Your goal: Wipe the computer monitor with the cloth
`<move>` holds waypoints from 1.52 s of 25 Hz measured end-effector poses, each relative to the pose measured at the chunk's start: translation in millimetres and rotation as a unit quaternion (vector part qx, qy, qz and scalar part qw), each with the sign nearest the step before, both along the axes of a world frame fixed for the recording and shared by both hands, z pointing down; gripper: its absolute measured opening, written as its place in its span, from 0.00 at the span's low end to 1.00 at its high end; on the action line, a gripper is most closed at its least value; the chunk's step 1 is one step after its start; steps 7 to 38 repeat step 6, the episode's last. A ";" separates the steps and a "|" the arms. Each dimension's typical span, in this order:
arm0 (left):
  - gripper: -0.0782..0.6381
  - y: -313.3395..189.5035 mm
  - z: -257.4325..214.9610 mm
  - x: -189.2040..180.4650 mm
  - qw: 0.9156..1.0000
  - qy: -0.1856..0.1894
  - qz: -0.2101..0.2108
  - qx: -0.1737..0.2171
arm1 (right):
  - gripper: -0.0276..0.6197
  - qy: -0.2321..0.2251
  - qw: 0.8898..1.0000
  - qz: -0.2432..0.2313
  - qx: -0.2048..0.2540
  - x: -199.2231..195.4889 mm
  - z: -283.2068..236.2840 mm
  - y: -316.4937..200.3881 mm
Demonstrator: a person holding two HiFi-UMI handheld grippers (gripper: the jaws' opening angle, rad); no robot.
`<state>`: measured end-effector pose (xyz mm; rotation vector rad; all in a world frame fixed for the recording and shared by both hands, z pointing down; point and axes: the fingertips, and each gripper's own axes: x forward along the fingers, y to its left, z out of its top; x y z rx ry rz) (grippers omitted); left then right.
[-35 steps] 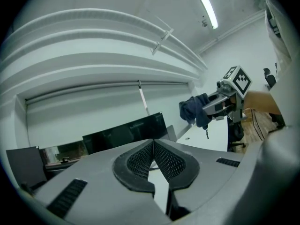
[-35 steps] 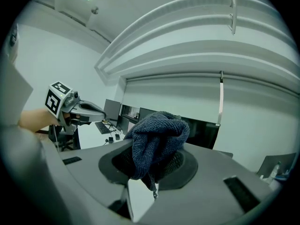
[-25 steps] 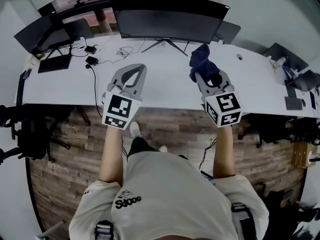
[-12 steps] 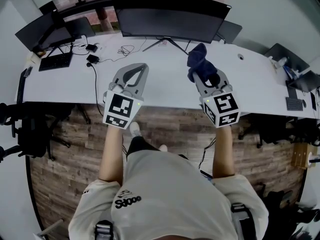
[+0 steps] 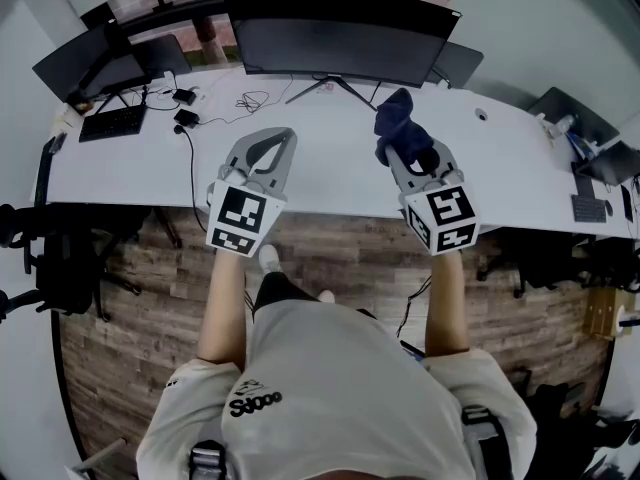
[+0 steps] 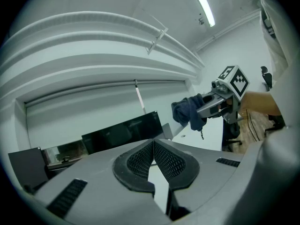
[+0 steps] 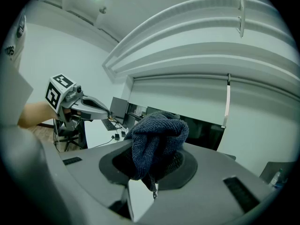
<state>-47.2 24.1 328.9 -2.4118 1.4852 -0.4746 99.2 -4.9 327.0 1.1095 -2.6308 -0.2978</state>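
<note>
A wide black monitor [image 5: 340,48] stands at the back of the white desk [image 5: 330,183], its screen dark. My right gripper [image 5: 392,140] is shut on a dark blue cloth [image 5: 398,118], bunched above its jaws and held over the desk in front of the monitor's right half. In the right gripper view the cloth [image 7: 157,142] fills the jaws, with the monitor [image 7: 206,131] behind it. My left gripper [image 5: 280,135] is shut and holds nothing, hovering over the desk left of the monitor stand. In the left gripper view its jaws [image 6: 153,146] meet, and the monitor [image 6: 124,132] lies ahead.
A second monitor [image 5: 85,63], a keyboard [image 5: 110,123] and loose cables with adapters [image 5: 185,118] sit at the desk's left. A laptop [image 5: 455,63] is right of the main monitor. More equipment [image 5: 590,158] lies at the far right. Office chairs [image 5: 60,258] stand on the wooden floor.
The right gripper with the cloth has drifted slightly left and toward the monitor. The left gripper has barely moved.
</note>
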 end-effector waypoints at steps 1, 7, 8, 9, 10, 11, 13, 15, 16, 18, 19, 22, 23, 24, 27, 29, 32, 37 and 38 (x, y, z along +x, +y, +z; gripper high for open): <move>0.13 0.0 0.1 0.5 1.000 0.000 0.000 0.000 | 0.17 0.000 1.000 0.001 -0.001 0.7 0.3 -0.2; 0.13 -0.9 0.5 1.6 1.000 0.000 0.001 0.000 | 0.17 -0.001 1.000 0.002 -0.003 3.4 2.0 -1.3; 0.13 -0.9 0.5 1.6 1.000 0.000 0.001 0.000 | 0.17 -0.001 1.000 0.002 -0.003 3.4 2.0 -1.3; 0.13 -0.9 0.5 1.6 1.000 0.000 0.001 0.000 | 0.17 -0.001 1.000 0.002 -0.003 3.4 2.0 -1.3; 0.13 -0.9 0.5 1.6 1.000 0.000 0.001 0.000 | 0.17 -0.001 1.000 0.002 -0.003 3.4 2.0 -1.3; 0.13 -0.9 0.5 1.6 1.000 0.000 0.001 0.000 | 0.17 -0.001 1.000 0.002 -0.003 3.4 2.0 -1.3; 0.13 -0.9 0.5 1.6 1.000 0.000 0.001 0.000 | 0.17 -0.001 1.000 0.002 -0.003 3.4 2.0 -1.3; 0.13 -0.9 0.5 1.6 1.000 0.000 0.001 0.000 | 0.17 -0.001 1.000 0.002 -0.003 3.4 2.0 -1.3; 0.13 -0.9 0.5 1.6 1.000 0.000 0.001 0.000 | 0.17 -0.001 1.000 0.002 -0.003 3.4 2.0 -1.3; 0.13 -0.9 0.5 1.6 1.000 0.000 0.001 0.000 | 0.17 -0.001 1.000 0.002 -0.003 3.4 2.0 -1.3; 0.13 -0.9 0.5 1.6 1.000 0.000 0.001 0.000 | 0.17 -0.001 1.000 0.002 -0.003 3.4 2.0 -1.3; 0.13 -0.9 0.5 1.6 1.000 0.000 0.001 0.000 | 0.17 -0.001 1.000 0.002 -0.003 3.4 2.0 -1.3; 0.13 -0.9 0.5 1.6 1.000 0.000 0.001 0.000 | 0.17 -0.001 1.000 0.002 -0.003 3.4 2.0 -1.3; 0.13 -0.9 0.5 1.6 1.000 0.000 0.001 0.000 | 0.17 -0.001 1.000 0.002 -0.003 3.4 2.0 -1.3; 0.13 -0.9 0.5 1.6 1.000 0.000 0.001 0.000 | 0.17 -0.001 1.000 0.002 -0.003 3.4 2.0 -1.3; 0.13 -0.9 0.5 1.6 1.000 0.000 0.001 0.000 | 0.17 -0.001 1.000 0.002 -0.003 3.4 2.0 -1.3; 0.13 -0.9 0.5 1.6 1.000 0.000 0.001 0.000 | 0.17 -0.001 1.000 0.002 -0.003 3.4 2.0 -1.3; 0.13 -0.9 0.5 1.6 1.000 0.000 0.001 0.000 | 0.17 -0.001 1.000 0.002 -0.003 3.4 2.0 -1.3; 0.13 -0.9 0.5 1.6 1.000 0.000 0.001 0.000 | 0.17 -0.001 1.000 0.002 -0.003 3.4 2.0 -1.3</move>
